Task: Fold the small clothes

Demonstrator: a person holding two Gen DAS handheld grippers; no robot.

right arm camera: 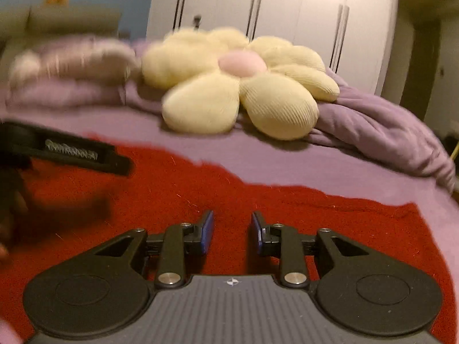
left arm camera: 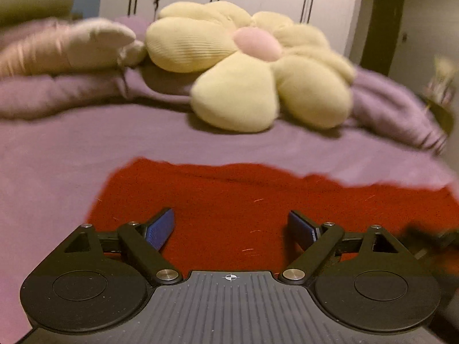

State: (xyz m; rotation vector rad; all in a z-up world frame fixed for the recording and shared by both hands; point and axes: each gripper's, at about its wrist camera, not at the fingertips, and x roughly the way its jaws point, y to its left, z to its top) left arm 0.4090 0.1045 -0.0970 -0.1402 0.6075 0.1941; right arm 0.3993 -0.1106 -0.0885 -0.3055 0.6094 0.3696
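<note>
Left wrist view: left gripper [left arm camera: 231, 228] released wide over red garment [left arm camera: 229, 195]; right gripper [right arm camera: 232, 230] parted, empty; cloth flat, folding apparently unfinished.

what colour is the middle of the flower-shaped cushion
Pink centre on the pale yellow flower-shaped cushion; left wrist view.

Blurred white lettering on the left hand-held gripper [right arm camera: 71, 150] is unreadable.

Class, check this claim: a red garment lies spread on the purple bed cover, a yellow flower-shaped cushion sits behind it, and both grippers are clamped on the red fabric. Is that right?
Not quite. The red garment lies on the purple bed cover with the flower cushion behind, but neither gripper grips it: the left gripper and the right gripper stand open above the fabric, as each wrist view shows.
</note>
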